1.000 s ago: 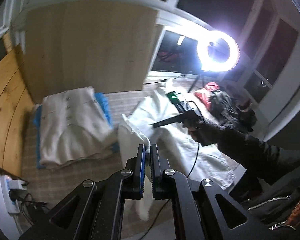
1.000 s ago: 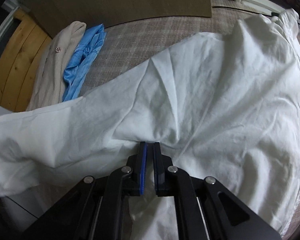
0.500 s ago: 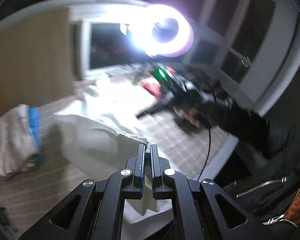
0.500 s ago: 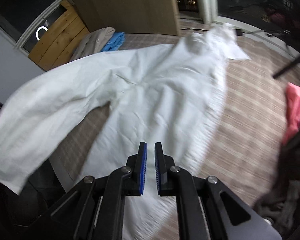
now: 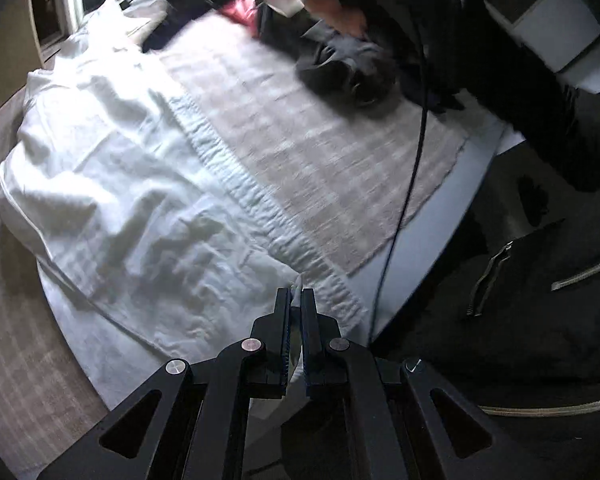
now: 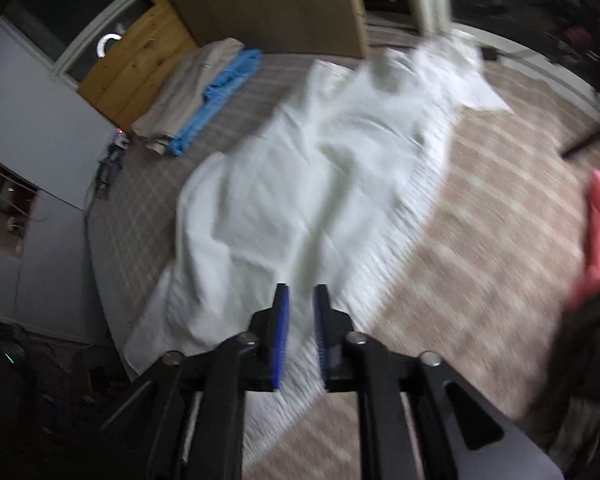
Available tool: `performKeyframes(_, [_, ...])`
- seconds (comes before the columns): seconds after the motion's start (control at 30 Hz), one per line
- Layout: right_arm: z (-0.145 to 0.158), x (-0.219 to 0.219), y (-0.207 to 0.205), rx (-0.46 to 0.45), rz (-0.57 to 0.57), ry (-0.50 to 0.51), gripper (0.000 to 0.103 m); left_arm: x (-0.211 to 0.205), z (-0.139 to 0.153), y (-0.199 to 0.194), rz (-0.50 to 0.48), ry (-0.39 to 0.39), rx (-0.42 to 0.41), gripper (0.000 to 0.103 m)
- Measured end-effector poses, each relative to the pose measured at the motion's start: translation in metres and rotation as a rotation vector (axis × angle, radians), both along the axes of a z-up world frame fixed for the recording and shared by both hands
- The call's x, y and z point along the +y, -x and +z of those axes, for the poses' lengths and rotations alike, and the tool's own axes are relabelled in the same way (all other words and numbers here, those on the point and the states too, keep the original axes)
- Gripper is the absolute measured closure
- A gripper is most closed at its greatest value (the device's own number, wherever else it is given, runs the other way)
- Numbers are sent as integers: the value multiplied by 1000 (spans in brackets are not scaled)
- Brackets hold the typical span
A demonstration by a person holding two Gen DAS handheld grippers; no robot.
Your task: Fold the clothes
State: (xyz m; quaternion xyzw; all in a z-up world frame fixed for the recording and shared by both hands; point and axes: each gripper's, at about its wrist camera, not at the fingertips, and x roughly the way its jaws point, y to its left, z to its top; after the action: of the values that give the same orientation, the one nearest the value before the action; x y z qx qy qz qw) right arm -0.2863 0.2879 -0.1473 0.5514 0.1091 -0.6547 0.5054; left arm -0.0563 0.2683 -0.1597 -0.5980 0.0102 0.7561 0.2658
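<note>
No writing is showing. The left gripper (image 5: 296, 294) is pinching the white shirt (image 5: 140, 184) on the checked bed (image 5: 300, 140); the right gripper (image 6: 301, 294), jaws opening, is holding nothing; folded clothes (image 6: 192, 92) are lying at ten o'clock.

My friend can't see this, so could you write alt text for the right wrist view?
A white garment lies spread on a checked surface, with the right gripper above its near edge, jaws opening and empty. Folded beige and blue clothes sit beyond.

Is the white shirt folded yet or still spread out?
Spread, not folded: the white shirt lies lengthwise across the bed, collar far, wrinkled. The left tool pinches its near edge.
</note>
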Motion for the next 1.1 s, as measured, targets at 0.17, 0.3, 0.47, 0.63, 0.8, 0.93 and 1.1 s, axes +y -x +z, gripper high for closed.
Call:
performKeyframes(0.17, [-14, -67, 1, -15, 100, 35, 80, -6, -11, -3, 58, 37, -30, 92])
performKeyframes(0.3, [-25, -96, 18, 5, 89, 1, 80, -23, 15, -24, 126, 21, -30, 84])
performKeyframes(0.47, [-1, -83, 35, 83, 41, 37, 66, -89, 53, -41, 328, -27, -11, 79])
performKeyframes(0.63, [13, -81, 29, 194, -14, 100, 66, -138, 60, -1, 440, 21, 64, 79])
performKeyframes(0.8, [-1, -101, 49, 202, -41, 49, 58, -168, 37, 89, 513, -6, 191, 80])
performKeyframes(0.93, [-14, -122, 76, 163, -76, 3, 58, -191, -11, 140, 573, -24, 155, 81])
performKeyframes(1.1, [-36, -158, 99, 143, -16, -68, 58, -205, -53, 161, 597, 132, 100, 82])
